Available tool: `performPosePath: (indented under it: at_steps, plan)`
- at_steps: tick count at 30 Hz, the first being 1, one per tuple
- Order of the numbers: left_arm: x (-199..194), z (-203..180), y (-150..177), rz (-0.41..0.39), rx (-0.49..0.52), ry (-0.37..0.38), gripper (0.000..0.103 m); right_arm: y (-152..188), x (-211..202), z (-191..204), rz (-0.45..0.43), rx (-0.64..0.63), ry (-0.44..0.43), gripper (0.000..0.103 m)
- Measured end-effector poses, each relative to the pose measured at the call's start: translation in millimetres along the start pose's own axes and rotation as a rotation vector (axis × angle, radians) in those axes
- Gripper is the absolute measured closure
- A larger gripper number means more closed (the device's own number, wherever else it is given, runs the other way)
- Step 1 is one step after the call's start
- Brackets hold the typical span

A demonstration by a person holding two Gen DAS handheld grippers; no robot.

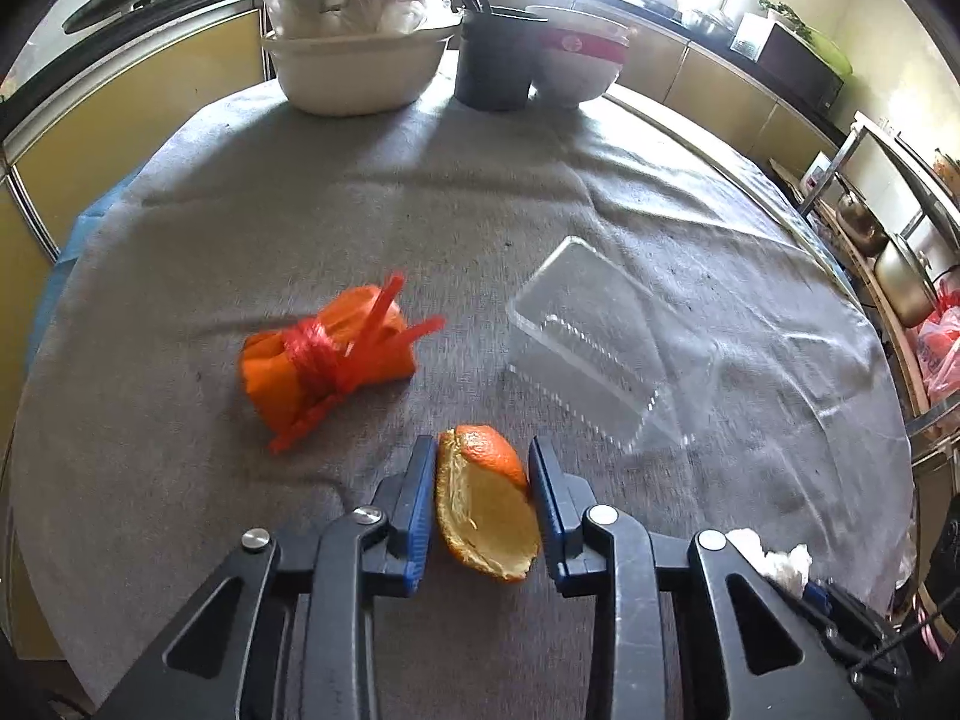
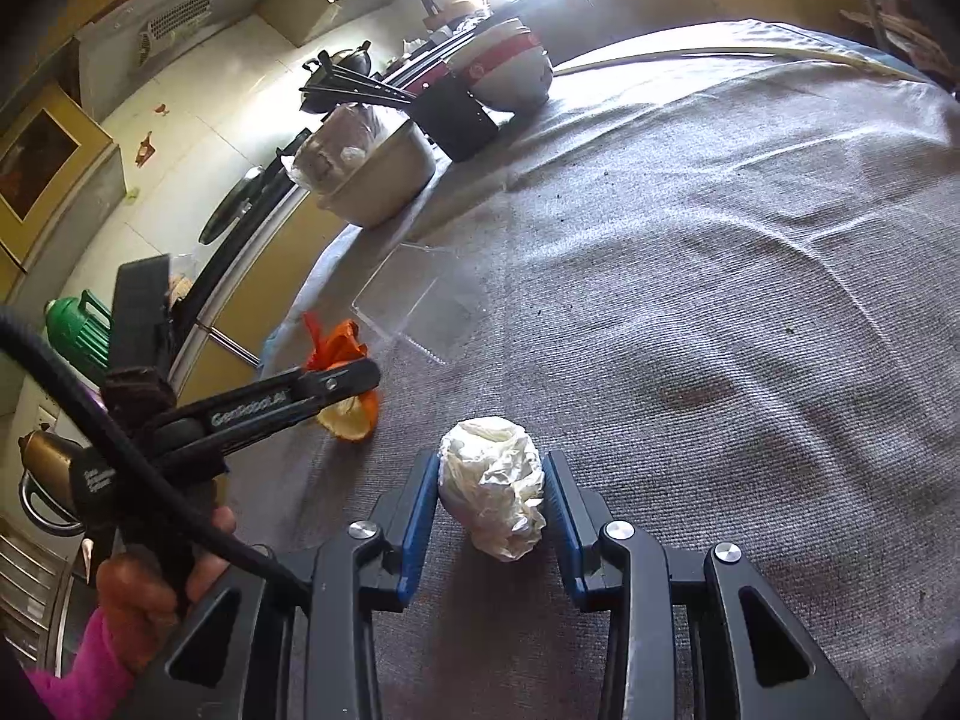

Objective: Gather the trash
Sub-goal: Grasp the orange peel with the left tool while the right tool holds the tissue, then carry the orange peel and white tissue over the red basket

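Two grippers work over the cloth-covered counter [image 1: 360, 210]: the left gripper [image 1: 483, 480] has its jaws pinching a piece of orange peel [image 1: 486, 516], and the right gripper [image 2: 491, 492] has its jaws clamped on a crumpled white tissue [image 2: 492, 480]. Just beyond the peel lie an orange bag tied with red string [image 1: 324, 354] and a clear plastic tray [image 1: 600, 354]. At the far edge stand a beige basin [image 1: 354, 69], a dark cup [image 1: 492, 60] and a red-and-white bowl [image 1: 579, 60].

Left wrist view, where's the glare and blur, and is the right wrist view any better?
Left wrist view: window glare whitens the top, the orange bundle tied with red string is motion-smeared, the edges bulge. Right wrist view: the same glare at the top, but the crumpled white tissue looks sharp.
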State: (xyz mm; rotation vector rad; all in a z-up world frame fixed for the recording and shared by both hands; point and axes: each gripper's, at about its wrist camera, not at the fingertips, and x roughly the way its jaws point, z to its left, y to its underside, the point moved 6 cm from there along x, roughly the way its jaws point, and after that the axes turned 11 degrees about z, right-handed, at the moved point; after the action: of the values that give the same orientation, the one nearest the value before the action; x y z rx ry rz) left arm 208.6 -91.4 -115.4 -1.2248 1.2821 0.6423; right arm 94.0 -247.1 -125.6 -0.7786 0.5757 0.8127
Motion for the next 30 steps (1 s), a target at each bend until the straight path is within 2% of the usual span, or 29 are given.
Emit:
performPosePath:
  at_steps: [12,19,30]
  plan:
    - [-41,-6,49,-0.028,0.057,0.025,0.075,9,-24,18,-0.047,-0.034,0.011,0.065]
    - [-71,-20,67,-0.08,0.102,-0.002,0.075,21,-44,35,-0.086,-0.083,0.023,0.065]
    - [-102,-47,95,-0.118,0.169,-0.027,0.075,43,-94,31,-0.156,-0.075,0.042,0.065]
